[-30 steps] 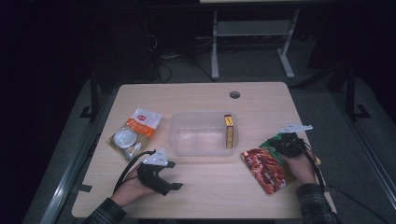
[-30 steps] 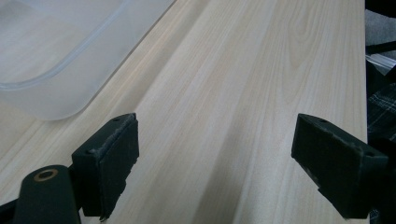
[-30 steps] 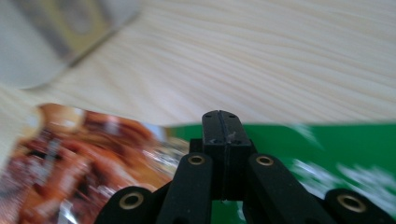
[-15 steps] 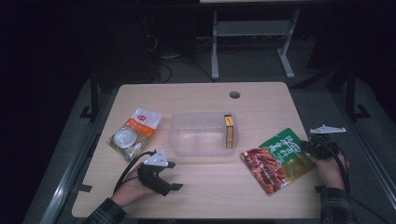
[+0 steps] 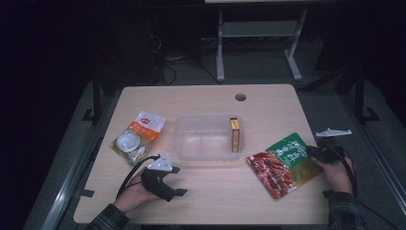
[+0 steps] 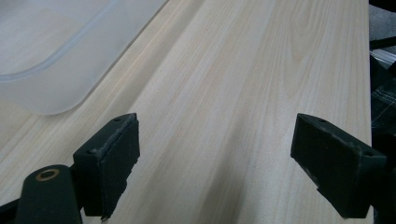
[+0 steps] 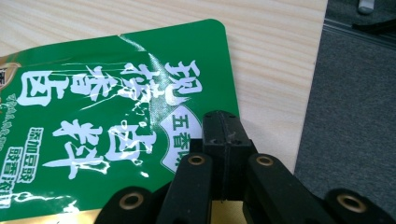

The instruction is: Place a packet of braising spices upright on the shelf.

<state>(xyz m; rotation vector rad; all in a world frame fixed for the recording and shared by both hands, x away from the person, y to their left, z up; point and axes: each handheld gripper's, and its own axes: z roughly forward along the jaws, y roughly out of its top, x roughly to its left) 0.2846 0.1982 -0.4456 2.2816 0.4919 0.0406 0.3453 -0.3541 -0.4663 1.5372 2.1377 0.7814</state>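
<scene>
While the right tongs (image 7: pixel 223 140) are clamped on the near right edge of the green and red pouch (image 5: pixel 286 163), the pouch lies flat on the right side of the tabletop (image 5: pixel 268 103), close to its right edge and well apart from the clear container (image 5: pixel 208 138) at the centre. The grip is narrow and sits at the pouch's margin only. Risk noted: a slick film may slide out of the jaws on lifting, or the pouch may swing and droop under its own weight, and any drag to the right could carry it off the tabletop. The left tongs (image 6: pixel 229 154) stand apart, empty, just above bare wood near the container's near left corner. White Chinese characters cover the green panel; "五香" reads in a small oval badge. Lettering on the orange packet (image 5: pixel 139 137) at far left and the small yellow box (image 5: pixel 234 134) inside the container is too small to read.
</scene>
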